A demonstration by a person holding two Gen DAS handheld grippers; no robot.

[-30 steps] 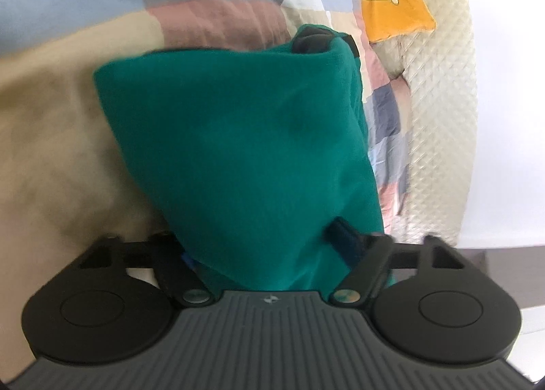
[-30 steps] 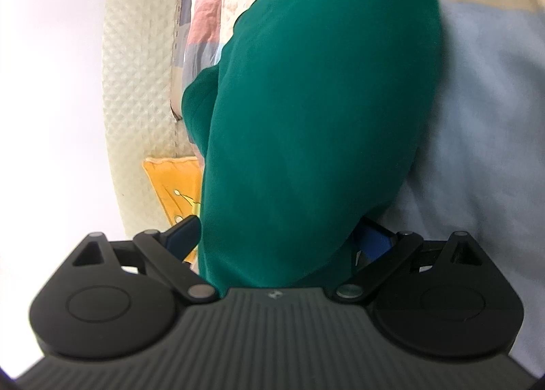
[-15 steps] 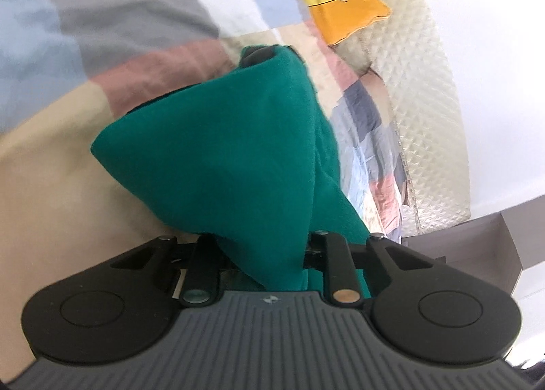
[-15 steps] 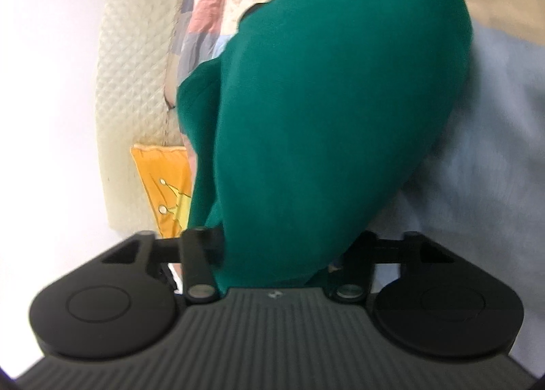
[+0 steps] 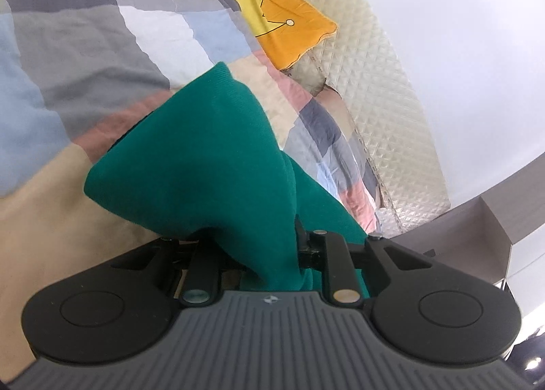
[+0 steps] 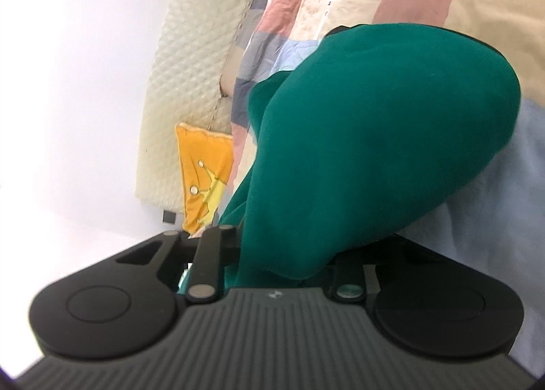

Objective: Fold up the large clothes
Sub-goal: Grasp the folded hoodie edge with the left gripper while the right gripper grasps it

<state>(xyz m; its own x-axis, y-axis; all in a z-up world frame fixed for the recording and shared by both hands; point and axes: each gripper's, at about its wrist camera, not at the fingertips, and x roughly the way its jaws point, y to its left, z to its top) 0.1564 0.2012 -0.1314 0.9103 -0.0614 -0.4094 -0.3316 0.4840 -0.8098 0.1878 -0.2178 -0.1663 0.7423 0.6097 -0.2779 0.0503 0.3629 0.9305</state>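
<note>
The green garment (image 5: pixel 211 165) is gripped at one end in the left tongs (image 5: pixel 269 254) and at the other in the right tongs (image 6: pixel 279 267). Both sets, open a second ago, have just been closing on the fabric, which is now raised off the patchwork bed cover (image 5: pixel 85 36). Beyond the tongs, an orange cushion (image 5: pixel 286 32) and a quilted headboard (image 5: pixel 385 90) bound the bed. No writing can be read.

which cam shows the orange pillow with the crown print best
The left wrist view: the orange pillow lies sharp and mostly unobstructed at the top, crown outline clear. The right wrist view shows only a blurred part, its lower edge hidden behind the green garment and the gripper body.
</note>
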